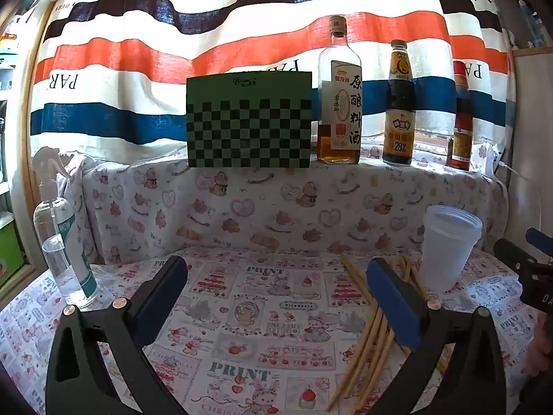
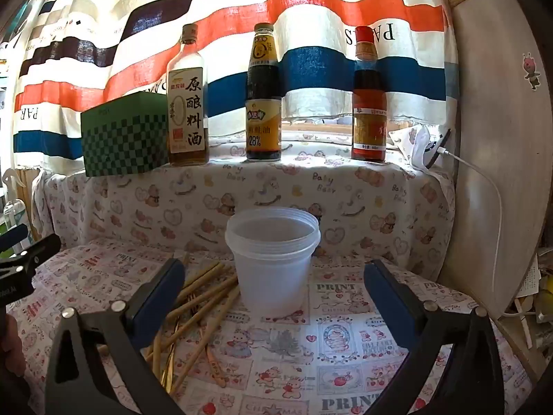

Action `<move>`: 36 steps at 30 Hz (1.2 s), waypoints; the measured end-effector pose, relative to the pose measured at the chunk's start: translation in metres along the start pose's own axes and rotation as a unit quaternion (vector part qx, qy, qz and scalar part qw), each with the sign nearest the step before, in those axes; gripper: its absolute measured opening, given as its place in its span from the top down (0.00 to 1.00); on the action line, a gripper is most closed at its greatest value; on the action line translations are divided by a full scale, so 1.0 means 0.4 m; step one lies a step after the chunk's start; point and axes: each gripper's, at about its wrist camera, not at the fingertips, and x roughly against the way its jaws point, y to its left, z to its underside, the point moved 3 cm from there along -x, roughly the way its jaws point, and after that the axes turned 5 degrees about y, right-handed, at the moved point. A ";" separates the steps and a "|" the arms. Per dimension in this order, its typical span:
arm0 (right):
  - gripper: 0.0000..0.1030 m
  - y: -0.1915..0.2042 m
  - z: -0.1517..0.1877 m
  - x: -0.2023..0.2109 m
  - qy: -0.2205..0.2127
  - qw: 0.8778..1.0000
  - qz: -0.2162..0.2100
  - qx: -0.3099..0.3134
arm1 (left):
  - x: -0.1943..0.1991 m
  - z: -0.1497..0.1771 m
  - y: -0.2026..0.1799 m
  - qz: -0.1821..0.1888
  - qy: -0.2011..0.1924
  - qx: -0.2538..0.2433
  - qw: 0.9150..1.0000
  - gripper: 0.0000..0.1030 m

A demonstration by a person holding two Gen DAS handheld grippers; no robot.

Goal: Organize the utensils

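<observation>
Covering the worktop, a pink-and-white printed cloth (image 2: 345, 332) carries everything. Both tools hover above it, the left gripper (image 1: 276, 287) and right gripper (image 2: 274, 287) each spread wide and holding nothing. Near the cloth's back edge stands a translucent white plastic cup (image 2: 273, 259), upright. Touching its base on the left, thin wooden chopsticks (image 2: 197, 304) lie scattered in a loose pile.

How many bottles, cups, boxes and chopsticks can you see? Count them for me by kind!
Sauce bottles on the shelf: 3
Spray bottle: 1
White plastic cup: 1
Green checkered box: 1
Chopsticks: a heap, too tangled to count
Total without the chopsticks: 6
</observation>
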 end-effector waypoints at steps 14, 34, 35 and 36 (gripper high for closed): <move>0.00 0.000 -0.002 -0.001 0.000 1.000 0.002 -0.002 | 0.000 0.000 -0.002 0.001 0.003 -0.002 1.000 0.00; 0.00 -0.001 0.003 -0.002 0.000 1.000 0.002 -0.003 | 0.000 0.003 -0.007 0.001 0.003 -0.002 1.000 0.00; 0.00 -0.001 0.003 -0.003 0.000 1.000 0.002 -0.003 | 0.000 0.003 -0.006 0.001 0.003 -0.002 1.000 0.00; 0.00 -0.001 0.002 -0.002 0.000 1.000 0.002 -0.002 | 0.000 0.003 -0.007 0.001 0.002 -0.002 1.000 0.00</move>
